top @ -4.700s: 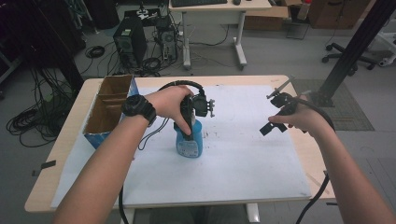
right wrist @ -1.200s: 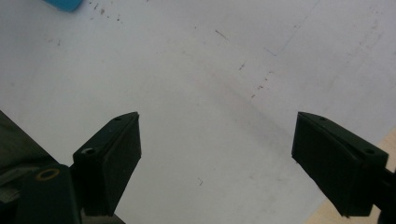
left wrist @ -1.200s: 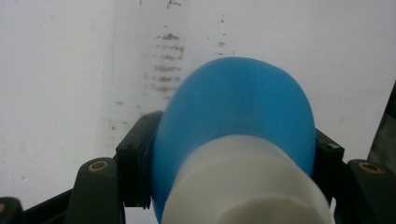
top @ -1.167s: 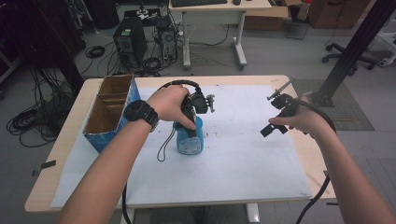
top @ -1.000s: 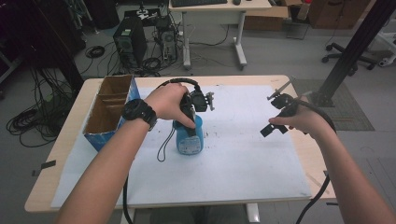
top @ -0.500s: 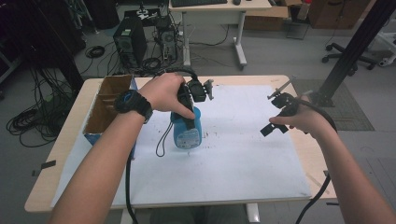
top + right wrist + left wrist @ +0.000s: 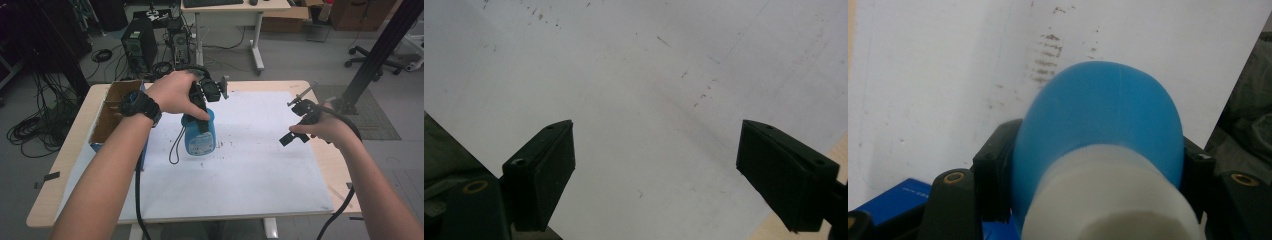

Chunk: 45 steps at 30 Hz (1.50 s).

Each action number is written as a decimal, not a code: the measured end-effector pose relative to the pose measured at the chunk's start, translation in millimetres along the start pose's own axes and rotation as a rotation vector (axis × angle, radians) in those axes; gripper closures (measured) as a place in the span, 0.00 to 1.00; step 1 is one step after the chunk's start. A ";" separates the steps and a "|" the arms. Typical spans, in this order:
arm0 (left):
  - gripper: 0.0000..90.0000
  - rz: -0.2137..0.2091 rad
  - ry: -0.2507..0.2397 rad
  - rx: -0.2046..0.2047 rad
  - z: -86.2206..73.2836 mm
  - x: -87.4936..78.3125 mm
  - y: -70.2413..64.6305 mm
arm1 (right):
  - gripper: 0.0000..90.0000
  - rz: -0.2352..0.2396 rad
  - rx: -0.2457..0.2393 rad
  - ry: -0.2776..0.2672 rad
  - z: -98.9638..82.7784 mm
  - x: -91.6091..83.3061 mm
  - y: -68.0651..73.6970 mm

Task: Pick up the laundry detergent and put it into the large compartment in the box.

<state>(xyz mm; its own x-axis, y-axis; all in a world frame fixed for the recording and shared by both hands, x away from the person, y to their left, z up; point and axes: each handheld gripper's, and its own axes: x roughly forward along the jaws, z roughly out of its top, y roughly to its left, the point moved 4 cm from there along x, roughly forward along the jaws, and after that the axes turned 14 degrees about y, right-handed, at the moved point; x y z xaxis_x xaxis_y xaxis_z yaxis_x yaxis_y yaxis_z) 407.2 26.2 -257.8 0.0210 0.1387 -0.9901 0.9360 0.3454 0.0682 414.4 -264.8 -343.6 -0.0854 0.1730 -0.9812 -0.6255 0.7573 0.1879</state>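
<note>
The left gripper [image 7: 204, 112] was clamped on a blue plastic bottle [image 7: 200, 137], its jaws pressing on either side of the bottle's upper body. In the left gripper view the bottle [image 7: 1098, 130] stood between the two black jaws, with its white cap [image 7: 1108, 200] nearest the camera. The bottle was upright, and whether its base touched the white sheet [image 7: 250, 170] covering the table [image 7: 75, 150] could not be told. A dark cord loop [image 7: 175, 147] hung beside the bottle on the side toward the cardboard box. The left hand [image 7: 172, 92] gripped the tool from above, and a black wristwatch [image 7: 137, 105] sat on that wrist.

The cardboard box [image 7: 107, 112] stood open near the bottle, at the table's left edge. Scuff marks [image 7: 225, 145] lay on the sheet just beside the bottle, on its side away from the box.

The right gripper [image 7: 297, 127] was well apart from the bottle, across the sheet from the box. Its jaws stood wide apart with nothing between them, over the bare sheet [image 7: 649, 90]. The right hand [image 7: 327, 127] held it.
</note>
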 end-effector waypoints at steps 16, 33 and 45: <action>0.40 -0.007 0.010 -0.025 -10.3 -11.7 1.6 | 0.18 -0.007 -0.014 0.019 2.7 -4.1 3.8; 0.40 -0.021 0.000 -0.036 -17.8 -22.1 2.2 | 0.18 -0.006 -0.022 0.012 3.8 -19.0 7.8; 0.40 -0.005 0.003 -0.036 -16.0 -39.7 1.1 | 0.18 -0.001 -0.029 0.010 4.8 -24.9 11.8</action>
<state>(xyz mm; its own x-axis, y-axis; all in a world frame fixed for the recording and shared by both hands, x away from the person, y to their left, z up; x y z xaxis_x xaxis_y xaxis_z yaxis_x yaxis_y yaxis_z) 401.8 35.9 -216.5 0.0150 0.1391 -0.9902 0.9227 0.3796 0.0673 412.9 -257.1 -316.7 -0.0925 0.1662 -0.9817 -0.6480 0.7386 0.1861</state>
